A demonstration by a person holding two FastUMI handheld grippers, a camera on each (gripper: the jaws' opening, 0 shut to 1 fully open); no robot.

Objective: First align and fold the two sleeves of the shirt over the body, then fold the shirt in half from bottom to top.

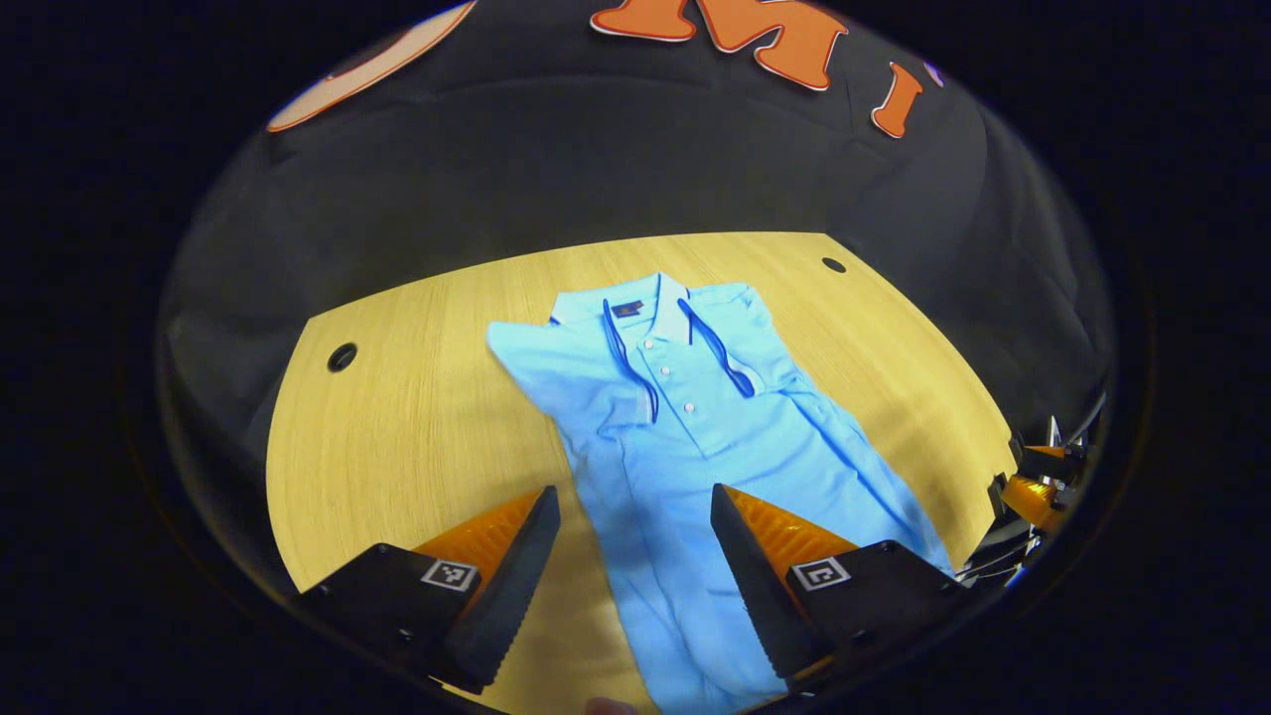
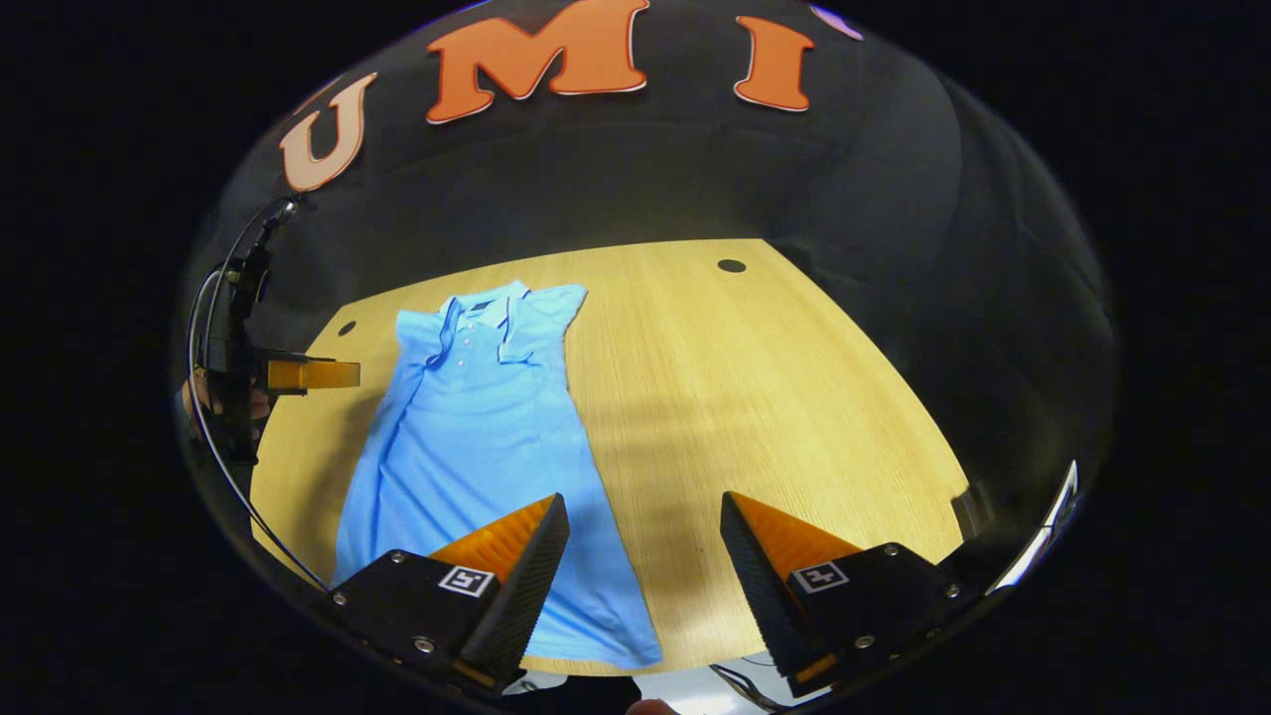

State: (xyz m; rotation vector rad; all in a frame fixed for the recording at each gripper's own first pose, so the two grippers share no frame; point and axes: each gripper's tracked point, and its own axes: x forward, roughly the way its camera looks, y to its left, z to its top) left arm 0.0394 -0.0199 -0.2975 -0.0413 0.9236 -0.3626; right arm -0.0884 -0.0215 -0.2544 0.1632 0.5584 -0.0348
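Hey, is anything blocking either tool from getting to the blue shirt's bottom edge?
Nothing visible does. The light blue polo shirt lies flat on the bare wooden table, sleeves already folded in. The left tool hangs open over its lower half; the right tool hangs open over its hem's right edge.

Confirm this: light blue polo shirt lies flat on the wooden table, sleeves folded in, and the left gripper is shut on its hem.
Not quite: the left gripper is open, its fingers spread above the shirt, as the left gripper view shows. The shirt does lie on the wooden table, sleeves folded in.
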